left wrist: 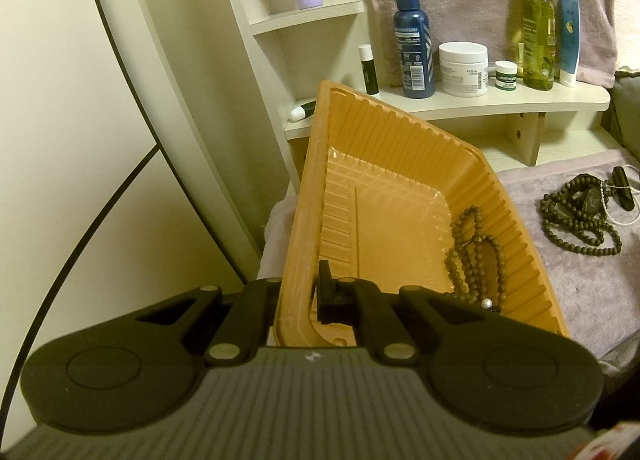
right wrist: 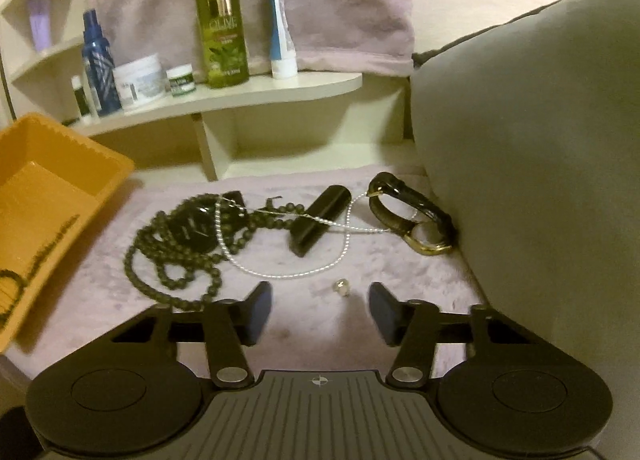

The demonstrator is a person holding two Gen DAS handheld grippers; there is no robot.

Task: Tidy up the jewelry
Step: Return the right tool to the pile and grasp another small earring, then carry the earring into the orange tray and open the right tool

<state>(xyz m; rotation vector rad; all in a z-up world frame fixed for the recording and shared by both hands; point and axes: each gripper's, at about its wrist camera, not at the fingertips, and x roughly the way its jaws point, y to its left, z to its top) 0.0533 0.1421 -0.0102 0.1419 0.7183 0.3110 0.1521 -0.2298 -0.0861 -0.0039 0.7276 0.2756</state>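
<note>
1. Gripping the near rim of the orange plastic tray (left wrist: 400,164), the left hand-held gripper (left wrist: 310,300) has its jaws closed narrow on that thin edge, 1 finger outside the wall and 1 inside, and the tray sits tilted.
2. The tray is ribbed along its walls, with a flat floor and a pale glossy film on the bottom. It rests at the left side of a mauve plush blanket (right wrist: 320,260) that covers the surface.
3. A strand of small round brown beads (left wrist: 476,248) lies coiled in the tray against its right wall, with 1 white pearl (left wrist: 487,304) at its near end.
4. The right hand-held gripper (right wrist: 320,310) stands at a middling width with nothing between its fingers, low over the blanket.
5. Just ahead of its fingertips lies a small pale ring or stud (right wrist: 342,286), too small to tell which.
6. Farther back is a tangle: a long dark bead necklace (right wrist: 168,260) looped around a black watch face (right wrist: 196,228), a fine pearl chain (right wrist: 280,268) running across both, and a black oblong case (right wrist: 320,220) under the chain.
7. At the right edge of the blanket, against a grey cushion (right wrist: 540,140), lies a black-strapped watch with a gold case (right wrist: 416,216).
8. Behind, a cream shelf (right wrist: 248,94) carries bottles and jars.
</note>
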